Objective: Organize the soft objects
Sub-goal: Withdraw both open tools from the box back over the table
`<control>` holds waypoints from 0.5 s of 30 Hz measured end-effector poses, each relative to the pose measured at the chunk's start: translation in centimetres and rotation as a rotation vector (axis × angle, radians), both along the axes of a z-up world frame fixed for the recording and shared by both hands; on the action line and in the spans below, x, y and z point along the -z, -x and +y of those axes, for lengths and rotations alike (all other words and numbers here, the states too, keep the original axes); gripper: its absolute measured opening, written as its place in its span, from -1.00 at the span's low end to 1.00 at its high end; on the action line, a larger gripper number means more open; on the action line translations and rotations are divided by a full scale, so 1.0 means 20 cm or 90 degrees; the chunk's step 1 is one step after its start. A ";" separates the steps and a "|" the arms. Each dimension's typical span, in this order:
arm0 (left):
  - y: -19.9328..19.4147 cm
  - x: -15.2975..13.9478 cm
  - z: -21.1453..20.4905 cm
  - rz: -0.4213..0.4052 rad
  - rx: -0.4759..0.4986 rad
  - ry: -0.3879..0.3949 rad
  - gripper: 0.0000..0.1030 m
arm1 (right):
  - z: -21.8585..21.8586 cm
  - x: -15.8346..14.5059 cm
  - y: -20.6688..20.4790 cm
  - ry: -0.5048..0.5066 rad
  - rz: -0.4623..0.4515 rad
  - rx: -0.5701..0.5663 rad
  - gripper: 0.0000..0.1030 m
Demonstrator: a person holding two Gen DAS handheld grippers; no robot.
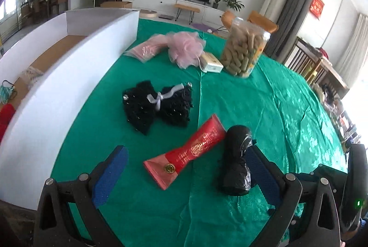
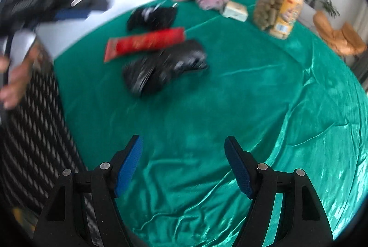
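Soft things lie on the green-covered desk (image 1: 264, 97). Left tongs (image 1: 187, 168) hover low and spread wide above a red packet (image 1: 191, 150), one pad (image 1: 262, 171) just beside the shiny black bundle (image 1: 237, 161). Right tongs (image 2: 184, 164) hang open above bare cloth. Beyond lie black lace (image 1: 158, 106) and a pink puff (image 1: 186, 49).

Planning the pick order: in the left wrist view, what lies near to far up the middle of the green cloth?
Red paper envelope → black knitted item with grey ribbon → pink mesh bath pouf.
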State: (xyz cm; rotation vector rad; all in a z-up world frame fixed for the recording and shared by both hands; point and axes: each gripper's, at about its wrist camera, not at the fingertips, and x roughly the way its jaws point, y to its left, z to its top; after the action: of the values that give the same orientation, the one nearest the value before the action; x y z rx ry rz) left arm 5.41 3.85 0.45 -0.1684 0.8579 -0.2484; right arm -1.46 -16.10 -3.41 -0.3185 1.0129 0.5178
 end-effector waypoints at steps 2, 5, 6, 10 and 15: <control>0.01 0.03 0.00 -0.009 -0.002 -0.017 0.97 | 0.02 0.05 -0.02 0.010 -0.006 -0.001 0.48; 0.02 0.06 0.06 -0.004 -0.019 -0.001 0.97 | 0.00 0.08 -0.15 -0.025 0.002 0.028 0.49; 0.02 0.06 0.08 -0.008 -0.024 0.018 0.97 | 0.00 0.09 -0.22 -0.039 0.005 0.044 0.53; 0.00 0.11 0.10 0.010 -0.046 0.020 0.97 | -0.13 0.10 -0.54 -0.050 -0.005 0.193 0.53; 0.00 0.12 0.07 0.011 -0.038 -0.010 0.97 | -0.33 0.02 -0.60 -0.132 -0.010 0.303 0.54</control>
State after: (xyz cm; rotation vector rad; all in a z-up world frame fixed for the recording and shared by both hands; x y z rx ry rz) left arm 5.32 5.23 -1.87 -0.1811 0.8704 -0.1846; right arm 10.59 -22.75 -3.84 0.1049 0.9702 0.1846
